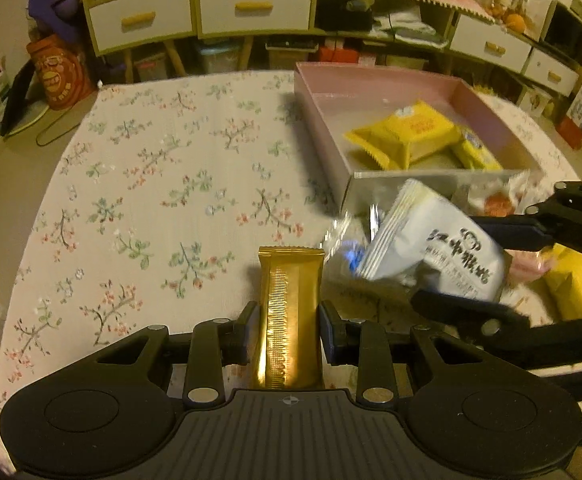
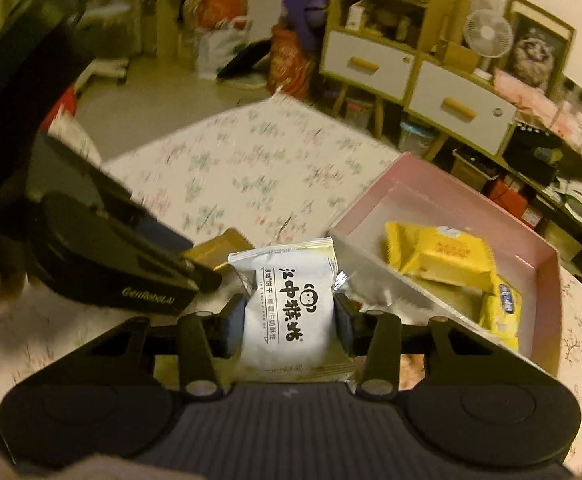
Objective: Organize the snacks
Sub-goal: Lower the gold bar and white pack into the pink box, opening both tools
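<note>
My left gripper point(image 1: 290, 330) is shut on a gold snack packet point(image 1: 290, 312) and holds it above the floral tablecloth. My right gripper point(image 2: 290, 322) is shut on a white snack packet with black characters point(image 2: 287, 308), held just left of the pink box. That white packet point(image 1: 439, 240) and the right gripper's fingers point(image 1: 471, 314) also show at the right of the left wrist view. The pink box point(image 1: 319, 108) holds yellow snack packets point(image 1: 407, 134); it shows in the right wrist view point(image 2: 547, 280) with the yellow packets point(image 2: 439, 256). The gold packet's end point(image 2: 221, 250) shows beside the left gripper's body.
More snacks lie on the table near the box: a clear-wrapped one point(image 1: 347, 246), a yellow one point(image 1: 575, 288) and an orange-printed one point(image 1: 495, 200). Cabinets with white drawers point(image 1: 251, 8) stand beyond the table. The floral tablecloth point(image 1: 151, 184) stretches to the left.
</note>
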Action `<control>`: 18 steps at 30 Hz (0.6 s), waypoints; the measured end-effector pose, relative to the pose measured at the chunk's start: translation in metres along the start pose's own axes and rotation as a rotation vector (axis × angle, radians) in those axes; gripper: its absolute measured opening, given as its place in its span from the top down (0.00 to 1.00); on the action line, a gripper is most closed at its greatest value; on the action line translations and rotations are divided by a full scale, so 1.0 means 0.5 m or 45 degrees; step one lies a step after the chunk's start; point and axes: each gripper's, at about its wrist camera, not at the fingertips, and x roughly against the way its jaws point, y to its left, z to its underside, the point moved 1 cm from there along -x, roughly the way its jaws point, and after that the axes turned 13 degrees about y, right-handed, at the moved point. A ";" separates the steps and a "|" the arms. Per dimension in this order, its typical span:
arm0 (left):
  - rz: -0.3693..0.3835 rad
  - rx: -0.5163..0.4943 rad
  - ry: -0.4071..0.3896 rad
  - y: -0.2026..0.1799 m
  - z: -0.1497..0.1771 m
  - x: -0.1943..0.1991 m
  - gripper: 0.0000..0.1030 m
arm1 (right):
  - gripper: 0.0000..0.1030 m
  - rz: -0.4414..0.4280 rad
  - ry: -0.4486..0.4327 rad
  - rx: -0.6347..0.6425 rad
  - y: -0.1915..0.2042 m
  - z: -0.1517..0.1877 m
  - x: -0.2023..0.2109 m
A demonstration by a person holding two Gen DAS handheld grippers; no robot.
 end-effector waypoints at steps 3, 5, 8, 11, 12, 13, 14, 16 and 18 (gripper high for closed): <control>0.015 0.026 -0.028 0.003 -0.011 0.013 0.72 | 0.59 0.014 -0.045 -0.059 -0.026 -0.006 0.018; 0.024 0.036 -0.051 0.000 -0.019 0.022 0.72 | 0.59 0.027 -0.069 -0.105 -0.049 -0.011 0.026; 0.033 0.043 -0.085 -0.011 -0.035 0.032 0.72 | 0.59 0.058 -0.095 -0.193 -0.094 -0.012 0.039; 0.030 0.021 -0.110 -0.032 -0.055 0.037 0.72 | 0.59 0.100 -0.120 -0.299 -0.142 -0.005 0.051; 0.029 0.015 -0.116 -0.040 -0.062 0.038 0.72 | 0.59 0.113 -0.125 -0.330 -0.155 -0.002 0.053; 0.026 0.005 -0.123 -0.050 -0.073 0.039 0.72 | 0.59 0.123 -0.130 -0.370 -0.172 0.001 0.055; 0.017 -0.007 -0.131 -0.058 -0.082 0.039 0.72 | 0.59 0.128 -0.131 -0.393 -0.185 0.002 0.055; -0.002 -0.037 -0.142 -0.073 -0.104 0.040 0.72 | 0.59 0.130 -0.126 -0.422 -0.208 0.000 0.053; -0.011 -0.060 -0.151 -0.090 -0.132 0.036 0.72 | 0.58 0.138 -0.121 -0.457 -0.237 -0.004 0.049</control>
